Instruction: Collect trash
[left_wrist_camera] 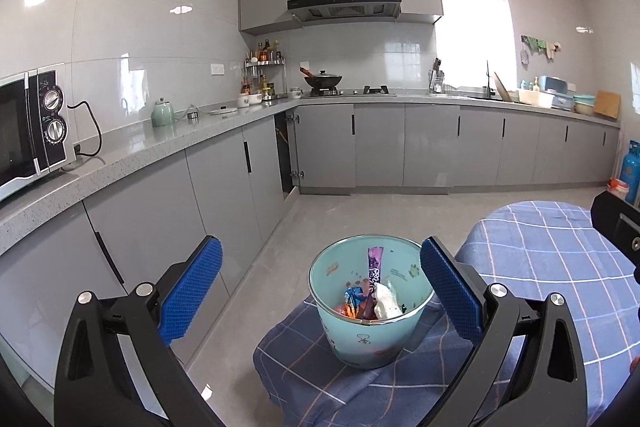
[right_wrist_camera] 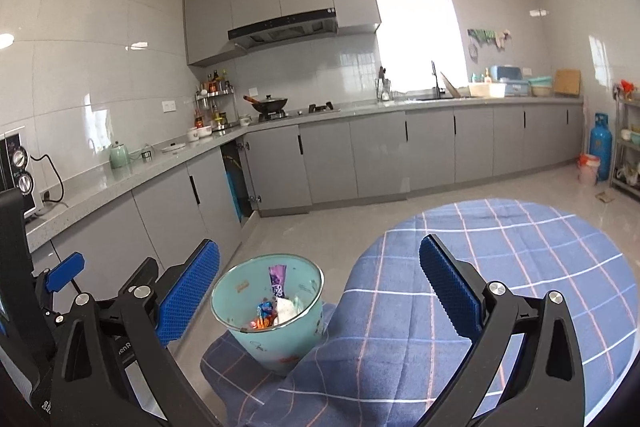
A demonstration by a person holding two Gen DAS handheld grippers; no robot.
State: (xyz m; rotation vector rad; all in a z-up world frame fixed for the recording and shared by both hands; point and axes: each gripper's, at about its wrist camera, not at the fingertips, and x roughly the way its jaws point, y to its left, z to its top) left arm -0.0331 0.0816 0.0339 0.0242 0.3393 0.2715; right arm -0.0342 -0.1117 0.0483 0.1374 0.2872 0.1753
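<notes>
A light teal trash bin [left_wrist_camera: 370, 339] stands on a fold of the blue checked tablecloth [left_wrist_camera: 560, 267], beside the table. It holds a purple wrapper [left_wrist_camera: 375, 267], crumpled white paper [left_wrist_camera: 386, 303] and other colourful wrappers. My left gripper [left_wrist_camera: 320, 291] is open and empty, its blue pads either side of the bin, above it. In the right wrist view the bin [right_wrist_camera: 276, 331] is lower left of centre and the tablecloth [right_wrist_camera: 500, 267] fills the right. My right gripper [right_wrist_camera: 320, 291] is open and empty, over the bin's right rim and the table edge.
A grey kitchen counter [left_wrist_camera: 132, 151] runs along the left and back walls, with a microwave [left_wrist_camera: 30, 131], a green jar [left_wrist_camera: 162, 113] and a wok [left_wrist_camera: 322, 81]. One cabinet door [left_wrist_camera: 286, 151] stands ajar. A blue gas cylinder [right_wrist_camera: 600, 149] and a metal rack [right_wrist_camera: 628, 147] stand at the right.
</notes>
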